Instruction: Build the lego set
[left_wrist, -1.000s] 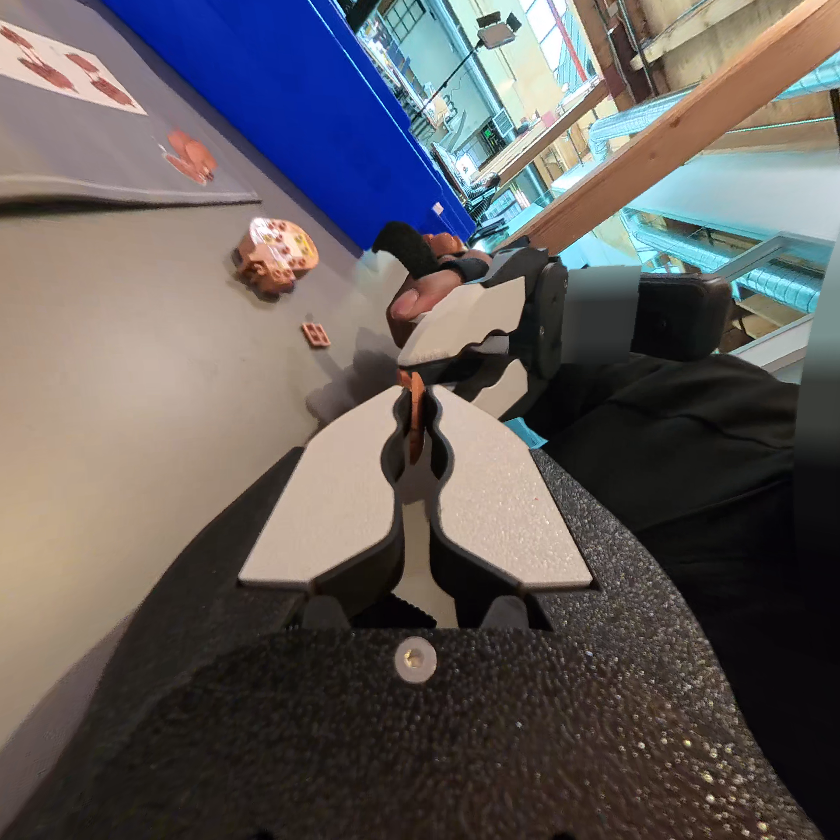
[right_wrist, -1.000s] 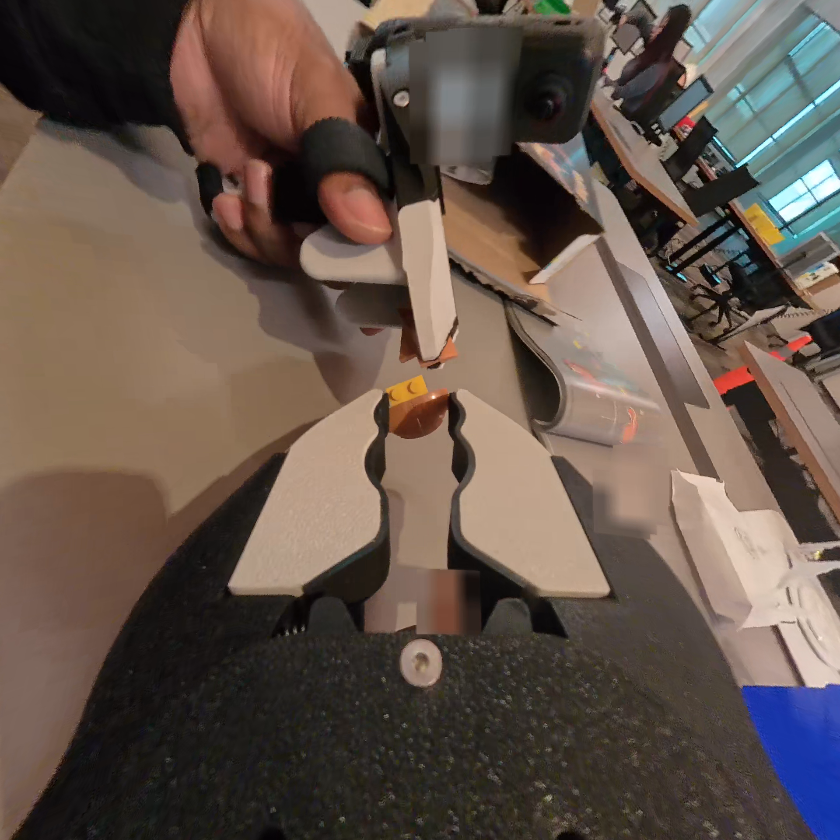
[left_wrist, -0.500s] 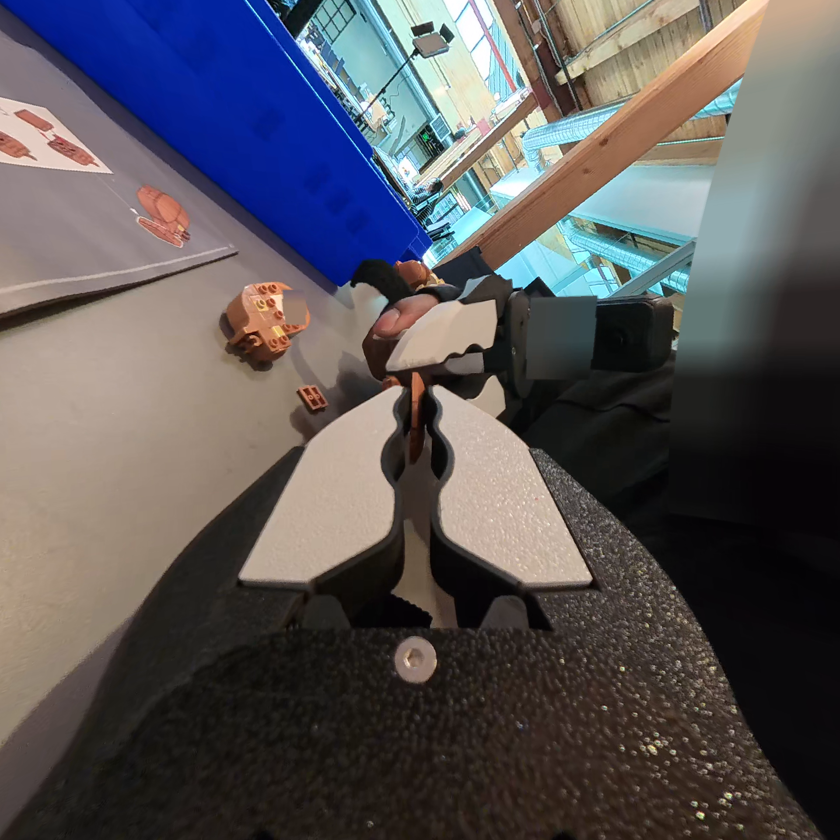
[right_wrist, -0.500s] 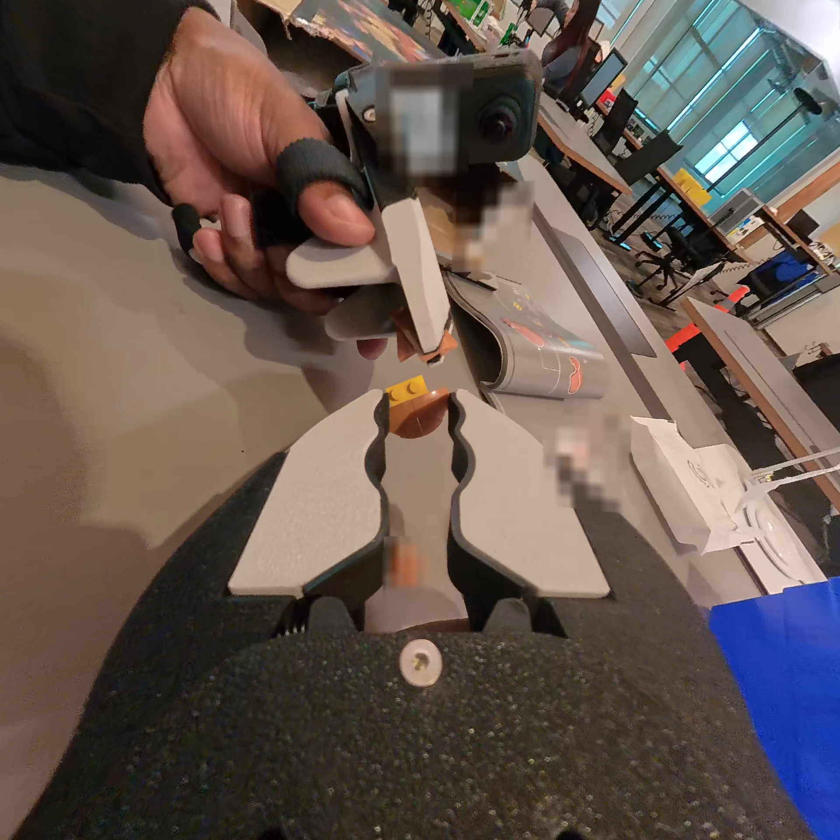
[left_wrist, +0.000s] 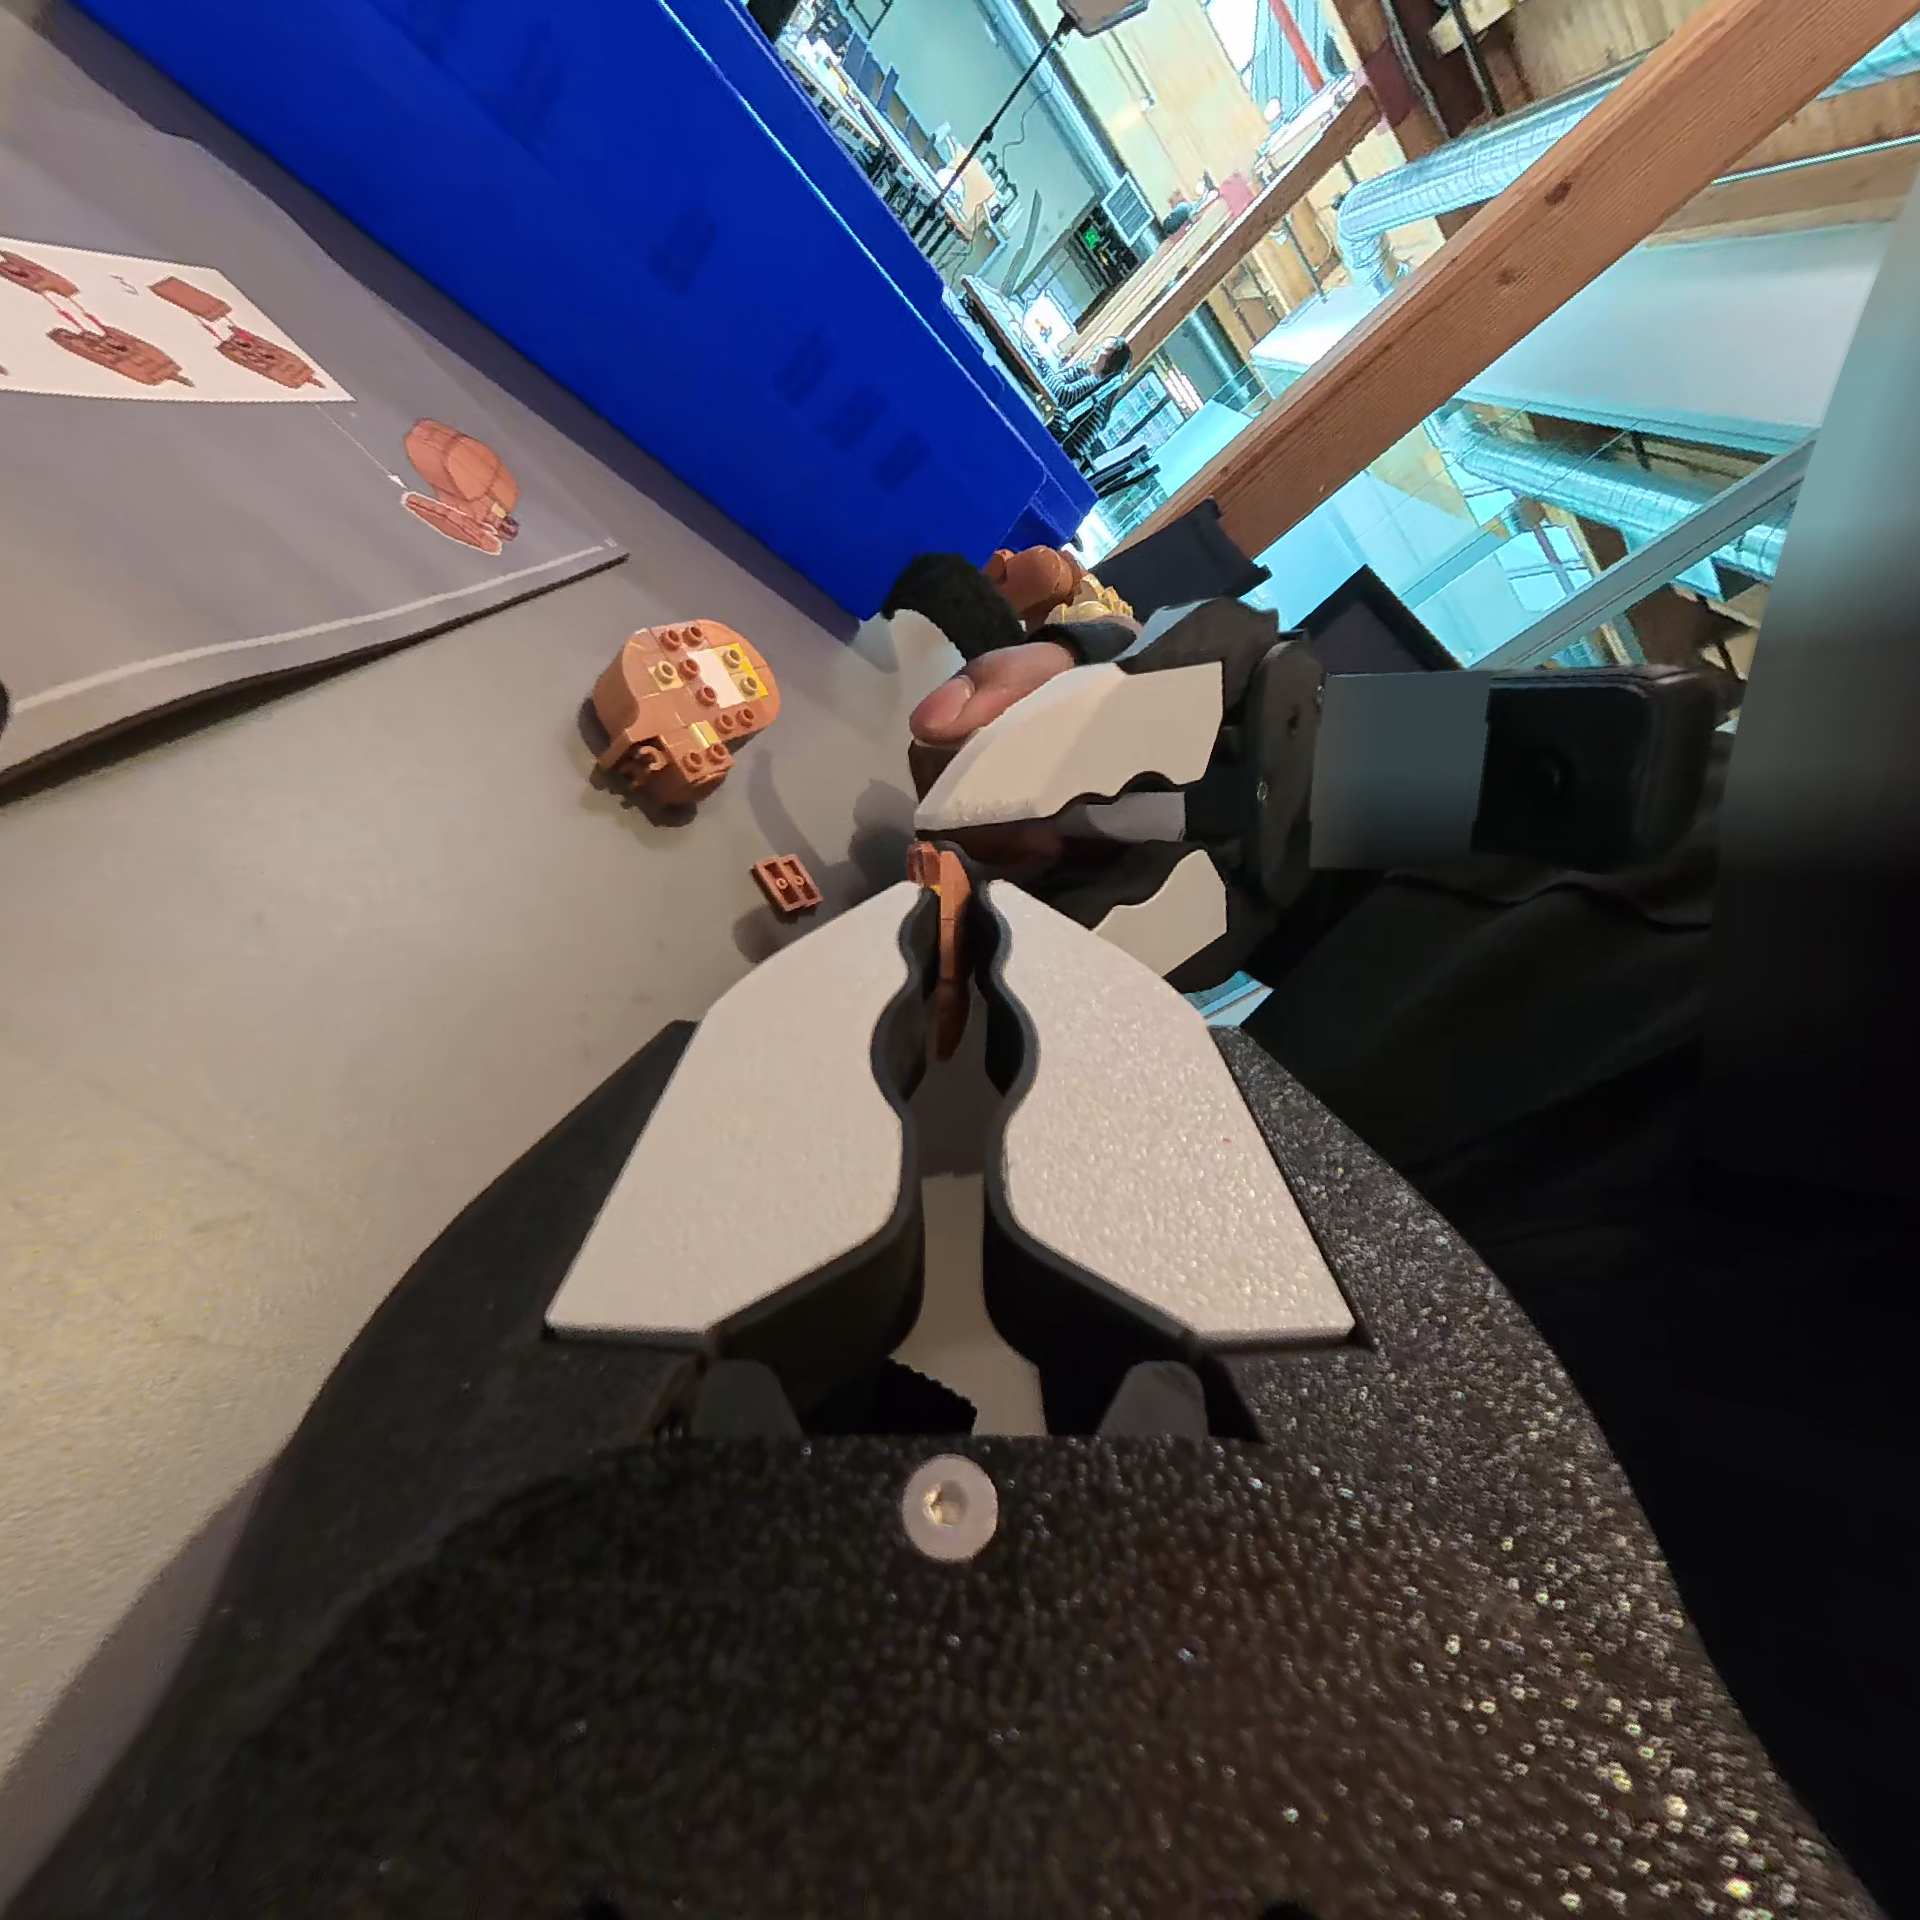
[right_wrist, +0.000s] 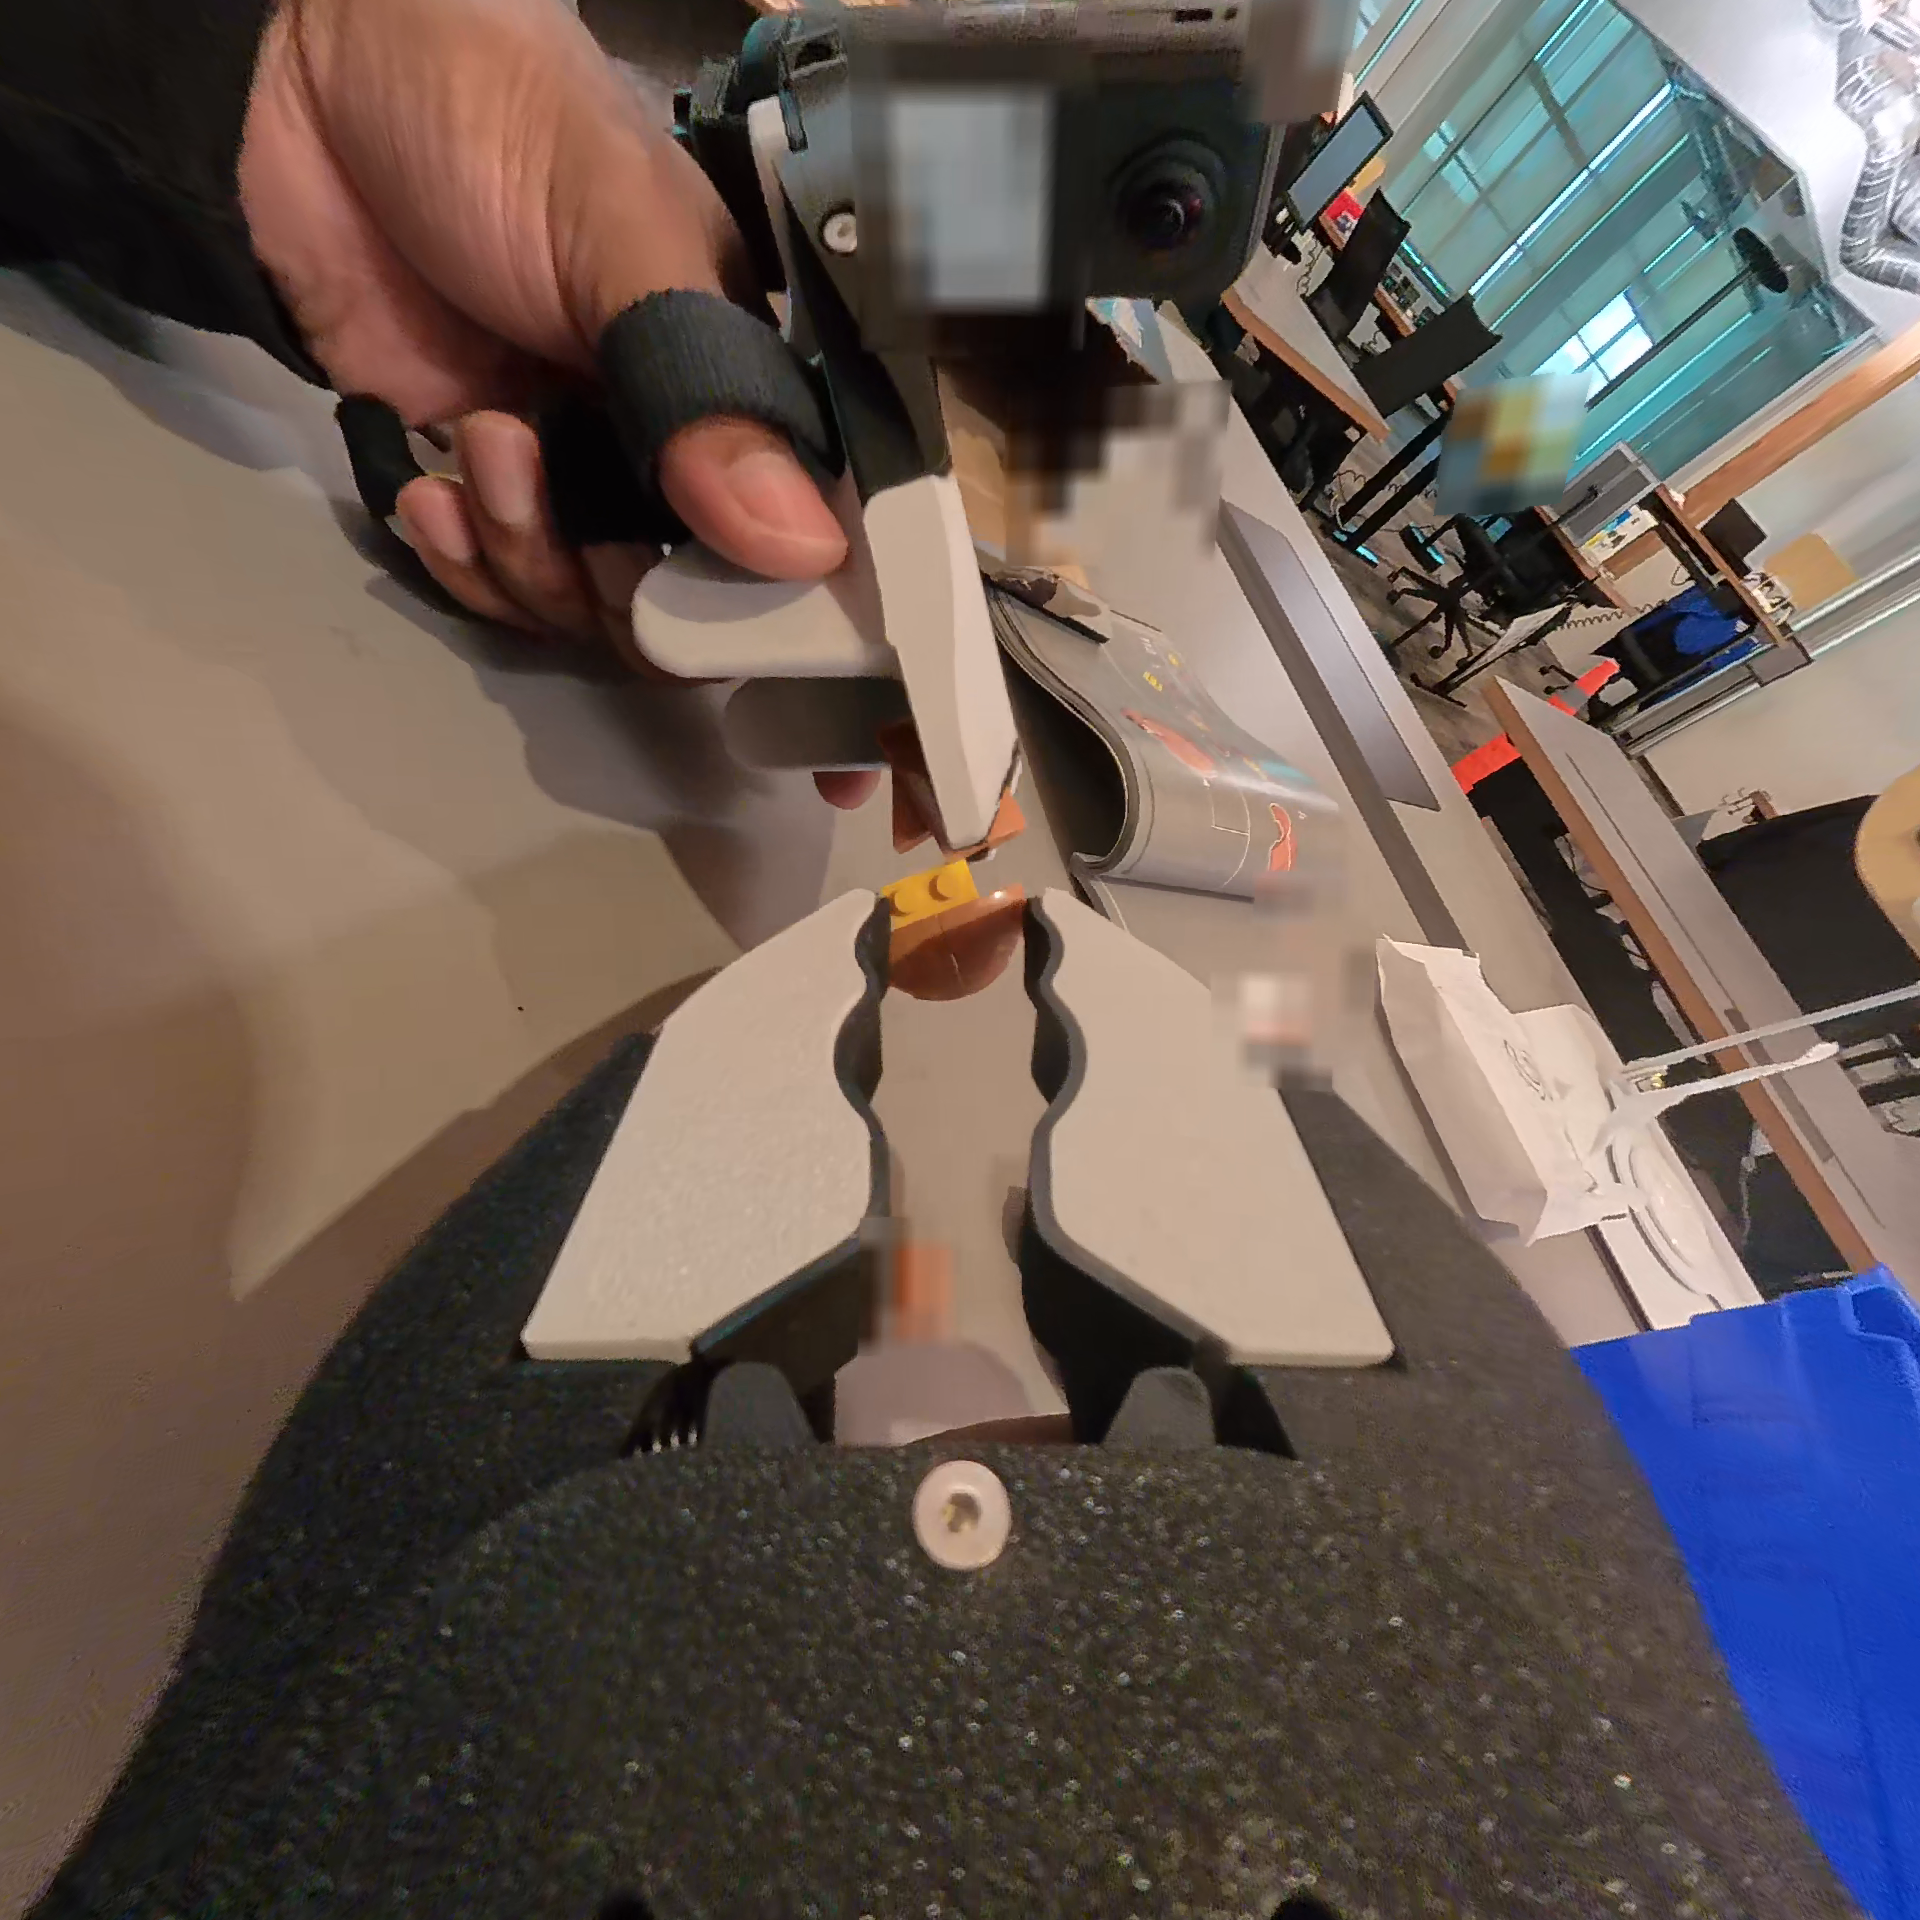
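Your left gripper (left_wrist: 948, 914) pinching a brown plate (left_wrist: 950, 971) edge-on, your right gripper (right_wrist: 951, 920) clamping a brown-yellow piece (right_wrist: 940, 925), tips nearly touching above the table (left_wrist: 260, 987).

An open-plan workshop office: desks with monitors (right_wrist: 1340, 156), office chairs (right_wrist: 1455, 551), exposed ducting (left_wrist: 1455, 177), timber beams (left_wrist: 1507, 260).

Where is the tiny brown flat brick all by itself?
In the left wrist view, the tiny brown flat brick lies on the grey table, just left of the left claw tips, below the bigger brown lego lump.
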